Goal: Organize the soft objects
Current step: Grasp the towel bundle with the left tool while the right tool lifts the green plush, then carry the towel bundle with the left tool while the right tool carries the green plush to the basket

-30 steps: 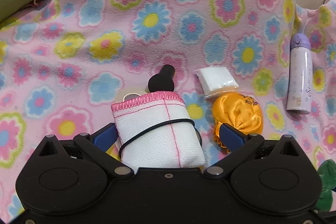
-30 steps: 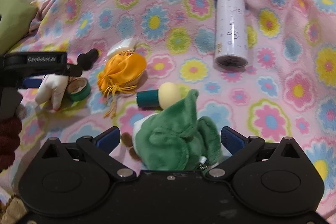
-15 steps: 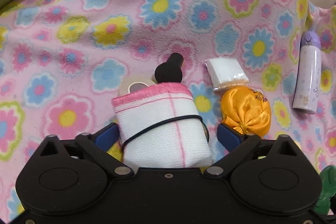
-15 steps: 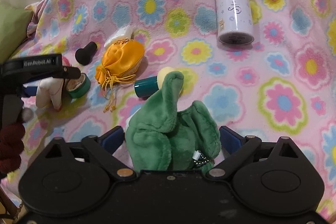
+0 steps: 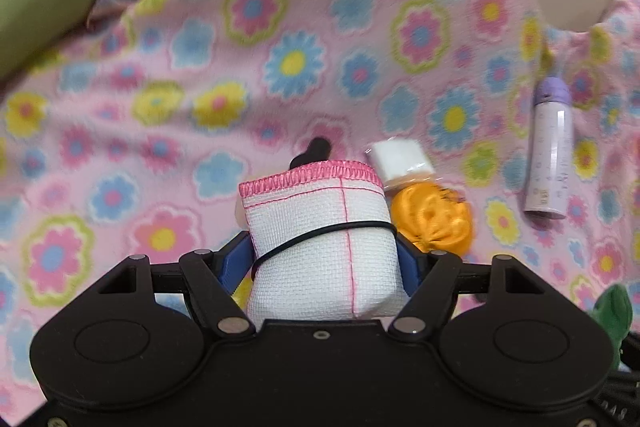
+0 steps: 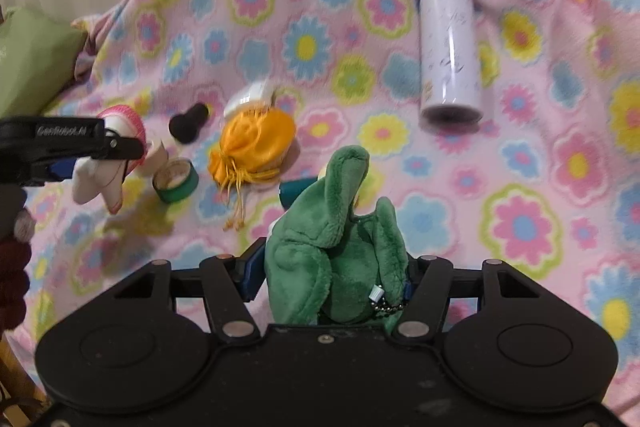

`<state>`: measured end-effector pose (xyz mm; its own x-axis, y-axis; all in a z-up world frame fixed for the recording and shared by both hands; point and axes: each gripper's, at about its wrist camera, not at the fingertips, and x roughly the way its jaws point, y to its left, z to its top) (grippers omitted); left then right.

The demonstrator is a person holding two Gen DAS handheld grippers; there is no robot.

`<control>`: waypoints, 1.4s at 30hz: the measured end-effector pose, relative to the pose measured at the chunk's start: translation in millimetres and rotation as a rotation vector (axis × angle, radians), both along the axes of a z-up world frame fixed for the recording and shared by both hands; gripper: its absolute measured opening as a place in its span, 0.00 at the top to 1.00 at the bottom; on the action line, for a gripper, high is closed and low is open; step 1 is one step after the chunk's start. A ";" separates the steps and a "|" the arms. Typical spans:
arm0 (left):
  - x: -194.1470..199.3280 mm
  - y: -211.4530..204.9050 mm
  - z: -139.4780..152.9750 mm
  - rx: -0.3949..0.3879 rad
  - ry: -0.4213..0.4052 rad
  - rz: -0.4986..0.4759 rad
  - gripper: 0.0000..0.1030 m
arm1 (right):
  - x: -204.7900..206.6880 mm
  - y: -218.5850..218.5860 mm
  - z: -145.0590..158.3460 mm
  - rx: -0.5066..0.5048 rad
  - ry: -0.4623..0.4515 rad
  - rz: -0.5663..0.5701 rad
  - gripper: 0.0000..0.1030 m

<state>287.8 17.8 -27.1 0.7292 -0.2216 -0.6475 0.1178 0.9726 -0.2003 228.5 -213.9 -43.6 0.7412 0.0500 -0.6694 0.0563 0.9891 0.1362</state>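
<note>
My left gripper (image 5: 324, 259) has its jaws closing on the white cloth (image 5: 320, 243), blue pads pressed to both its sides; the cloth is lifted off the blanket (image 5: 200, 67). My right gripper (image 6: 332, 275) has its jaws closing on the green plush (image 6: 332, 247), squeezed between them. On the blanket lie the orange pouch (image 6: 252, 147), a tape roll (image 6: 176, 179), a black knob (image 6: 188, 123) and, toward the far right edge, a bottle (image 6: 448, 47).
</note>
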 end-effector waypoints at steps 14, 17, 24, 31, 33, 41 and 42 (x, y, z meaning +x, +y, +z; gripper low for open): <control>-125.9 -5.6 58.2 0.028 -0.129 -0.073 0.34 | -103.8 -0.9 70.5 0.082 -0.158 -0.001 0.42; -160.5 -3.2 63.1 0.021 -0.158 -0.091 0.34 | -135.4 2.7 79.4 0.103 -0.176 0.007 0.42; -229.4 7.1 62.5 -0.046 -0.182 -0.118 0.34 | -197.2 18.4 85.4 0.109 -0.207 0.053 0.42; -268.8 10.9 55.1 -0.075 -0.158 -0.107 0.34 | -238.1 29.8 80.2 0.143 -0.200 0.104 0.42; -278.3 12.8 51.9 -0.074 -0.144 -0.093 0.34 | -245.5 30.0 78.0 0.173 -0.192 0.107 0.42; -284.8 4.8 30.3 -0.027 -0.038 -0.072 0.34 | -261.3 27.1 57.9 0.238 -0.077 0.066 0.41; -284.4 3.9 27.1 -0.023 -0.023 -0.071 0.34 | -260.3 26.1 54.5 0.245 -0.056 0.055 0.41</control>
